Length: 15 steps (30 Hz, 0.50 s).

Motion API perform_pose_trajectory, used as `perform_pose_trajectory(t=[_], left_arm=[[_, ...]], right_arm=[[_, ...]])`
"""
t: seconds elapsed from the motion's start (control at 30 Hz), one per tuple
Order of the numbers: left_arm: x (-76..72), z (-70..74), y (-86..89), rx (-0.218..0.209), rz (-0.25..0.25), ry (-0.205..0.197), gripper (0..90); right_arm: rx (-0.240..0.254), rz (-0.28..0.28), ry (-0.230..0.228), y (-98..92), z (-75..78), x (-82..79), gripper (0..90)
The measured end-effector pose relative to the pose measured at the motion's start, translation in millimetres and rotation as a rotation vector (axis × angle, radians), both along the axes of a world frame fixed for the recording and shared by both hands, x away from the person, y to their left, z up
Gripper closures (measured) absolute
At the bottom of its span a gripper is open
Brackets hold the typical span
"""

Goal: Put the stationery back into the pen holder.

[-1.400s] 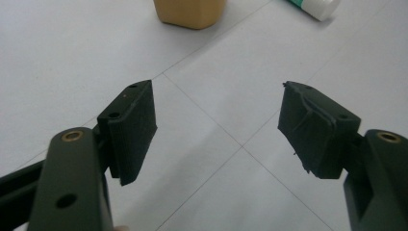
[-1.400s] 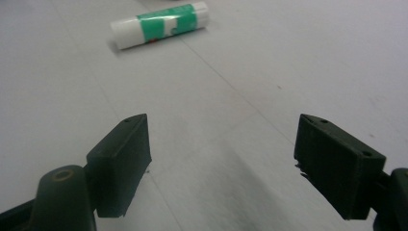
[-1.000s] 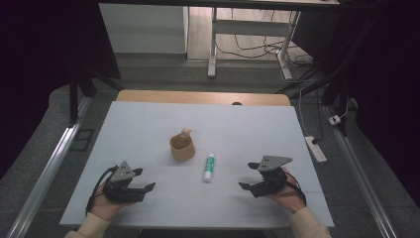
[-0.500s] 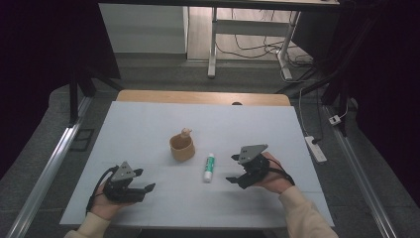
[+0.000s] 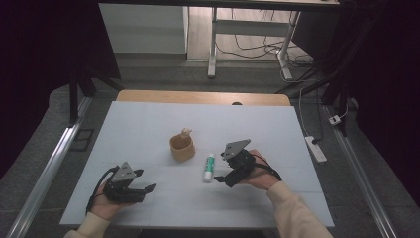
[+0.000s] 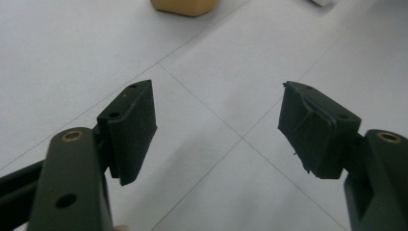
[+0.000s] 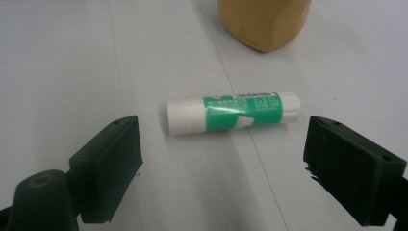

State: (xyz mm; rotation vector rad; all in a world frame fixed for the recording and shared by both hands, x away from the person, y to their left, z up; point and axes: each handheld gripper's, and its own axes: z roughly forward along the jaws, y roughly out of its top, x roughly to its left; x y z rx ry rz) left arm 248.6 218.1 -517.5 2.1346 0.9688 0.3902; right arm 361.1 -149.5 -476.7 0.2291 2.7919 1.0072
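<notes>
Two things sat on the white table (image 5: 148,129) in front of me: a small tan cup (image 5: 182,147) and a glue stick (image 5: 209,166) with a green and white label. The cup stood upright near the middle of the table, with something small and tan poking up at its far rim; I couldn't tell what it was, and couldn't see down inside the cup.

The glue stick lay flat on its side just to the right of the cup, close by but not touching. In the high view its long axis ran roughly toward and away from me, tilted a bit, with the white end nearer me and the other end pointing off toward the far edge. In the right gripper view it lay crosswise, its ribbed white end at the left and the green label running to the right, with the cup's base beyond it.

My right claw (image 5: 221,180) was just beside the stick's near end, low over the table. Its jaws had just been opening and stood spread wide with nothing between them; the stick lay just ahead of the tips, unheld. My left claw (image 5: 144,181) rested well apart at the near left of the table, jaws also spread wide over bare surface, gripping nothing.
</notes>
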Motion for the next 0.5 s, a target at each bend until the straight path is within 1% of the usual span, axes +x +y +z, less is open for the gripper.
perform_pose_trajectory(t=[0.03, 0.07, 0.1, 0.13, 0.2, 0.23, 0.27, 0.3, 0.4, 0.5], left_arm=[[0.0, -0.1, -0.1, 0.0, -0.001, 0.001, 29.2], [0.1, -0.2, -0.1, 0.001, -0.002, 0.001, 29.2], [0.2, -0.3, -0.1, 0.003, -0.003, 0.001, 29.2], [0.3, -0.4, -0.2, 0.004, -0.004, 0.001, 29.2], [0.5, -0.5, -0.2, 0.005, -0.005, 0.002, 29.2], [0.5, -0.5, -0.2, 0.005, -0.005, 0.002, 29.2], [0.5, -0.6, -0.2, 0.005, -0.005, 0.003, 29.2], [0.5, -0.6, -0.2, 0.004, -0.004, 0.003, 29.2], [0.7, -0.9, -0.1, 0.005, -0.003, 0.004, 29.2], [1.0, -1.4, -0.1, 0.007, -0.005, 0.005, 29.2]], right_arm=[[-0.007, 0.01, 0.005, 1.5, 0.0, -0.3, 13.0], [-0.026, 0.051, 0.007, 4.5, 0.9, -0.6, 14.2], [-0.032, 0.076, 0.005, 5.9, 1.9, -0.4, 14.8], [-0.032, 0.076, 0.005, 5.9, 1.9, -0.4, 14.8], [-0.055, 0.129, -0.02, 9.5, 4.6, 0.8, 15.2], [-0.091, 0.186, -0.053, 14.7, 7.0, 2.3, 16.0], [-0.091, 0.186, -0.053, 14.7, 7.0, 2.3, 16.0], [-0.119, 0.214, -0.061, 17.6, 8.7, 3.6, 16.1], [-0.172, 0.294, -0.08, 27.5, 11.9, 7.9, 17.3], [-0.235, 0.365, -0.089, 37.6, 10.6, 12.9, 18.1]])
